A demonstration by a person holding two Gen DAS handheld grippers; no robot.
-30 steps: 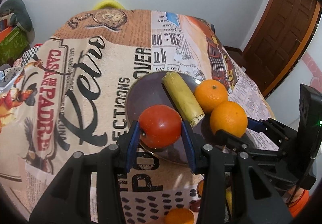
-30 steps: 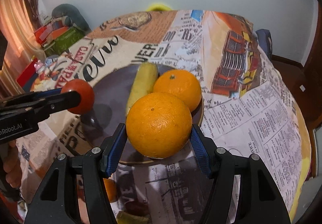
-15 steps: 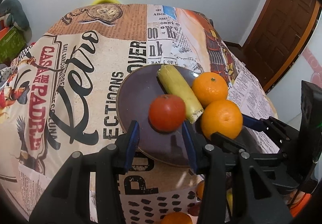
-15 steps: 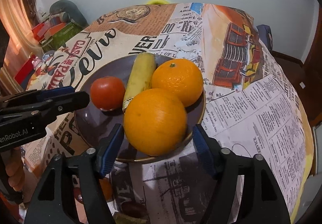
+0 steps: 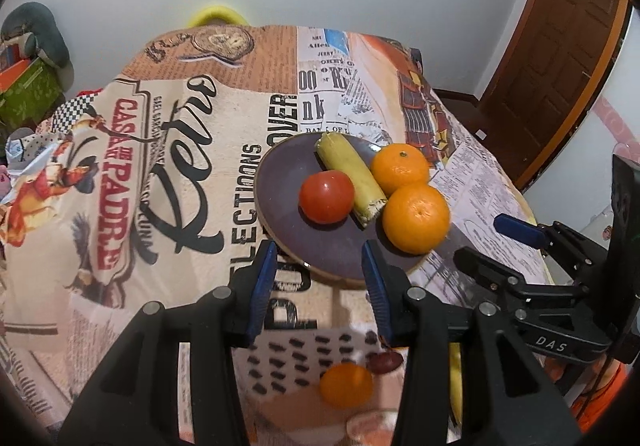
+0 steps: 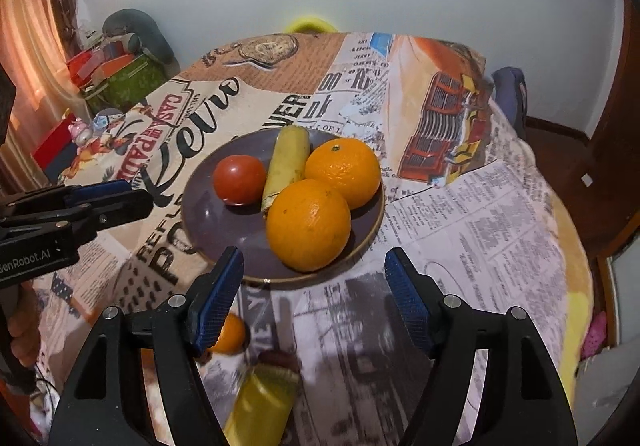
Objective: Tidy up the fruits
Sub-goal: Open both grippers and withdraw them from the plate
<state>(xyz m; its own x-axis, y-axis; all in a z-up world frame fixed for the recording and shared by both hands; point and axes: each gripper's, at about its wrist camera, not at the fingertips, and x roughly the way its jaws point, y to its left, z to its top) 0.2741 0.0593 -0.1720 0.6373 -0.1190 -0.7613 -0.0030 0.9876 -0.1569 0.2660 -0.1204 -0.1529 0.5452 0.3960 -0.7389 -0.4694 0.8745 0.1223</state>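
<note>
Dark purple round plate (image 6: 200, 213) on the newsprint-patterned counter (image 6: 480, 213) holds, left to right: red tomato (image 6: 239, 179), yellow banana piece (image 6: 287, 161), two oranges (image 6: 310, 224). Left gripper (image 5: 320, 286) and right gripper (image 6: 314, 298) both empty, fingers apart. Outstanding, by appearance: small orange fruit (image 5: 346, 384) and yellow piece (image 6: 262, 402) at the near edge.

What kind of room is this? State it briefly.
Probably a home dining room: a table under a printed newspaper-style tablecloth, a panelled wooden door, and a plate of fruit.
</note>
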